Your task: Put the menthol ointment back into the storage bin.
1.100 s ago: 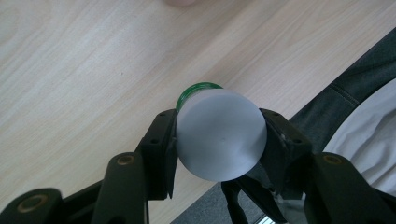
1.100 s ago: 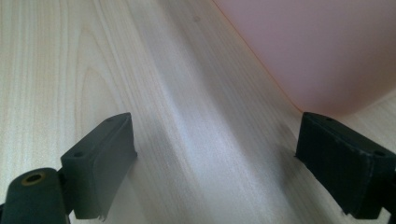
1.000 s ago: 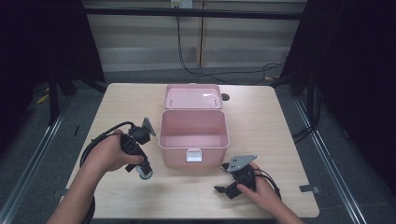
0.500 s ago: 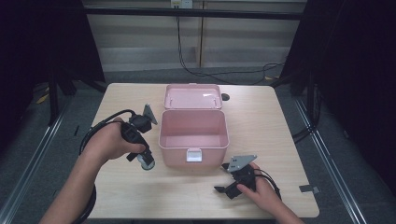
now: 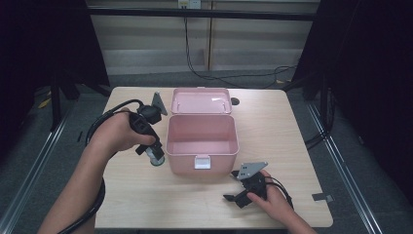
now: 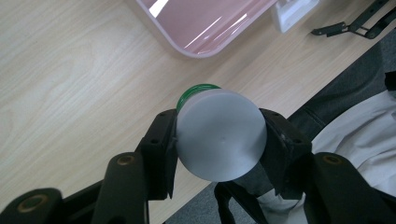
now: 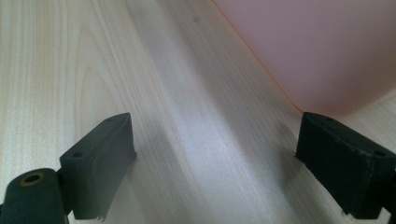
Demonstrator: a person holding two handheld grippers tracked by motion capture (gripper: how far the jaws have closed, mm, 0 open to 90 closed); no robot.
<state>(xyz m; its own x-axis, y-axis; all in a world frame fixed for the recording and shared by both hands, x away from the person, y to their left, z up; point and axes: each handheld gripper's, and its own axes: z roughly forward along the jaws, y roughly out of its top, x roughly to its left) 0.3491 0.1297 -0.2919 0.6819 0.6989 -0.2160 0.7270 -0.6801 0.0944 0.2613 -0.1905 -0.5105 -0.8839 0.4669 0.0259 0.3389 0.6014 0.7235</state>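
Note:
A pink box (image 5: pixel 185 163) stands open mid-table, its lid (image 5: pixel 200 101) hinged back and the inside bare. My left gripper (image 5: pixel 155 153) hangs just left of the box's front corner, pointing down and shut on a small round jar (image 5: pixel 157 158). In the left gripper view the jar (image 6: pixel 219 140) shows a pale grey flat end and a green ring, with both pads pressing its sides above the box rim (image 6: pixel 201 32). My right gripper (image 5: pixel 230 186) lies on the table in front of the box's right corner. Its jaws (image 7: pixel 215 154) stand wide open on bare wood, beside the box wall (image 7: pixel 317 46).
The light wooden table (image 5: pixel 146 204) has free room on both sides of the box. A dark strip of tape (image 5: pixel 323 197) lies near the front right edge. The left gripper's cable (image 5: pixel 97 126) loops over the left edge. The person's lap (image 6: pixel 355 126) is below the near edge.
The left hand has lifted the jar off the table and carried it away from the near edge, closer to the box's left side. The right gripper has stayed put.

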